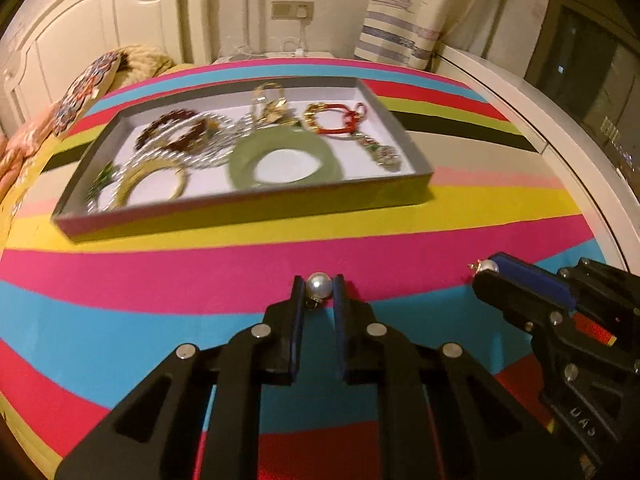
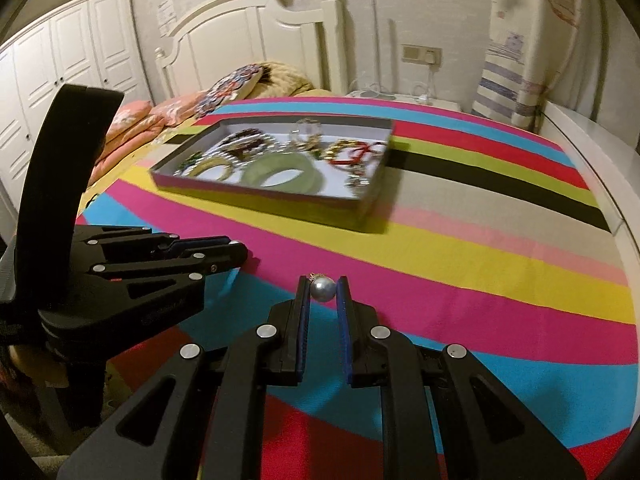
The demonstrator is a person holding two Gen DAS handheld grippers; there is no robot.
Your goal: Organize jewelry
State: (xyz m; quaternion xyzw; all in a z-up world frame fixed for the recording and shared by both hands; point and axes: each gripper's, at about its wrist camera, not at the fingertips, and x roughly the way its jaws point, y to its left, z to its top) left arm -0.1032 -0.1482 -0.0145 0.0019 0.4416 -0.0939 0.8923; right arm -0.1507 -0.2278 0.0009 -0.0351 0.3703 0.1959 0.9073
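Observation:
My left gripper (image 1: 319,286) is shut on a white pearl earring (image 1: 319,285) above the striped cloth. My right gripper (image 2: 323,289) is shut on a second pearl earring (image 2: 323,289); it also shows at the right of the left wrist view (image 1: 486,270) with the pearl (image 1: 489,266) at its tip. The left gripper shows at the left of the right wrist view (image 2: 240,250). A shallow grey tray (image 1: 256,204) lies ahead, holding a green jade bangle (image 1: 286,158), a gold bangle (image 1: 156,178), bead bracelets (image 1: 176,134), a red and gold bracelet (image 1: 334,120) and chains. The tray shows too in the right wrist view (image 2: 264,200).
The striped cloth (image 1: 200,280) covers a round table. A white ledge (image 1: 560,152) curves along the right. A bed with pillows (image 2: 240,84) and a white headboard (image 2: 248,36) stands behind on the left. A curtain (image 2: 516,60) hangs at the back right.

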